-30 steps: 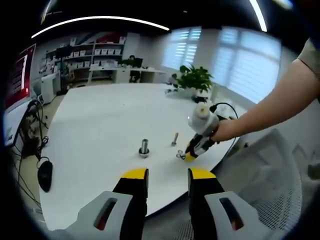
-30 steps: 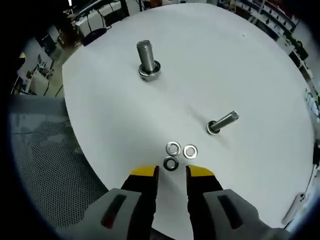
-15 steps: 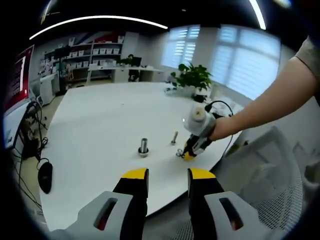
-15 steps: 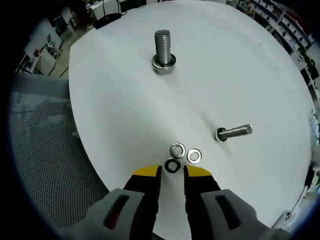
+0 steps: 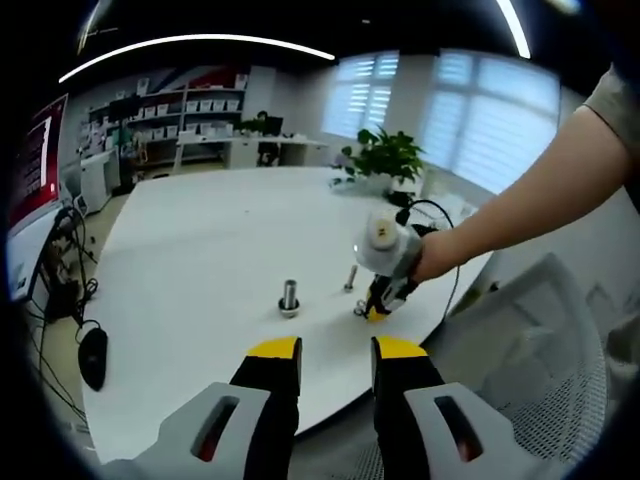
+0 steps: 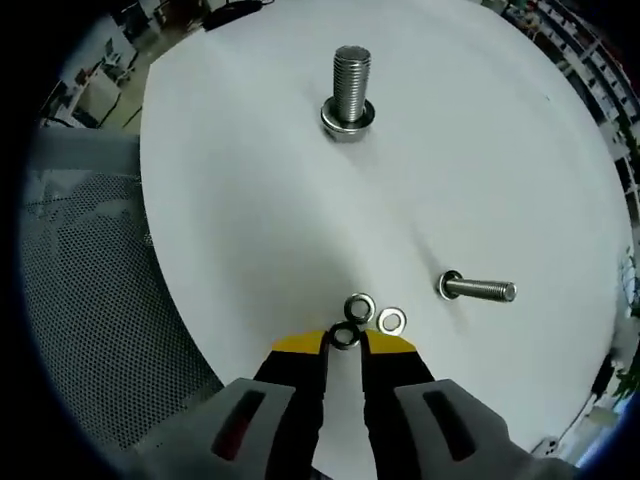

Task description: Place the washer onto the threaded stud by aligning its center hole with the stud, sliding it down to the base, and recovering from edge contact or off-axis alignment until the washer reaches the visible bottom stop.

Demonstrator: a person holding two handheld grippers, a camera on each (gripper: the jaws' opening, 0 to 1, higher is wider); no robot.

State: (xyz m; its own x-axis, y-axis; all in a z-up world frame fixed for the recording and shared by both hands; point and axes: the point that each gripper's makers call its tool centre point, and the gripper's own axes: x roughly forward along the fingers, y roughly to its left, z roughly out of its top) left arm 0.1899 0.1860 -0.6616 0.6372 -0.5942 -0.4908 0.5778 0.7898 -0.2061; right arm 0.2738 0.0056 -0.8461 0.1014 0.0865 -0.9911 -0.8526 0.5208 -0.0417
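Three washers [image 6: 362,320] at right fingers [image 6: 299,345]

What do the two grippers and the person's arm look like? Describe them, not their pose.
The left gripper and the right gripper each have black jaws with yellow tips on grey bodies with red slots. A black cable trails from the right gripper. The arm wears a short grey sleeve.

Washers [image 5: 360,310] too small to separate — partly behind right gripper [image 5: 377,312].
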